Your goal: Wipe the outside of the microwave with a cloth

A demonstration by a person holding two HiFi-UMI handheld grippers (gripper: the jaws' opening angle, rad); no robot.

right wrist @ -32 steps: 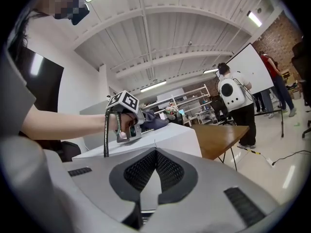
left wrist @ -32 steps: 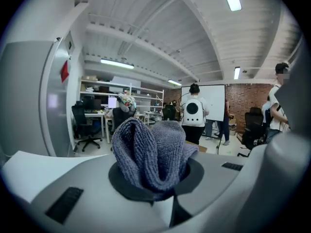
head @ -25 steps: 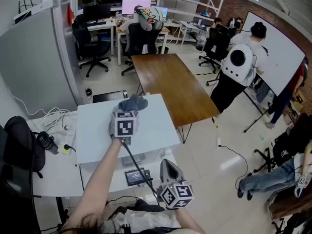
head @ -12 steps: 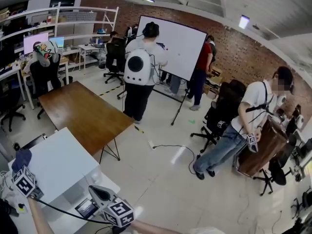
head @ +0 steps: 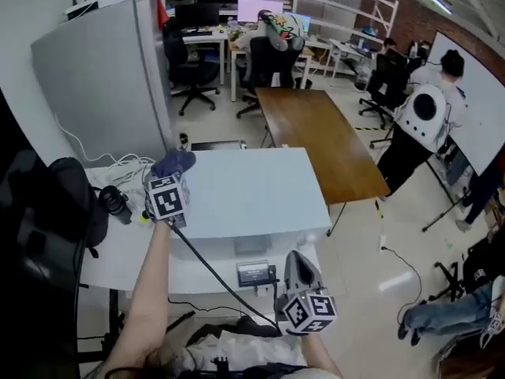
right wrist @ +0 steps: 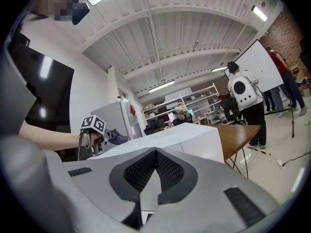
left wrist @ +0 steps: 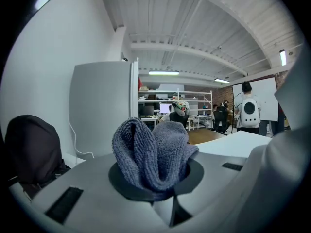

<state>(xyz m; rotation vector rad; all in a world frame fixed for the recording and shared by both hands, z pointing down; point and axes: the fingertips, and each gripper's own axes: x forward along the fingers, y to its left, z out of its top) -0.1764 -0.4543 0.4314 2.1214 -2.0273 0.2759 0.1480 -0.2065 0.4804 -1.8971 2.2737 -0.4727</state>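
The white microwave [head: 252,192] stands on a white table, its flat top facing me. My left gripper [head: 170,174] is shut on a bunched blue-grey cloth [head: 174,163] at the top's left rear corner. In the left gripper view the cloth [left wrist: 153,154] bulges out between the jaws, with the microwave top [left wrist: 238,142] to its right. My right gripper [head: 295,257] hovers low before the microwave's front right, shut with nothing in it. From the right gripper view [right wrist: 154,171] I see the microwave [right wrist: 194,140] ahead and the left gripper [right wrist: 95,130] holding the cloth [right wrist: 116,137].
A tall grey cabinet [head: 102,77] stands behind to the left. A black bag [head: 55,204] and cables lie on the white table [head: 118,251]. A small display unit [head: 254,273] sits before the microwave. A brown table [head: 323,136] and people by a whiteboard are on the right.
The head view swung right across the room and is back down over the microwave. The left gripper with the cloth now sits nearer the top's left rear corner than a second ago.
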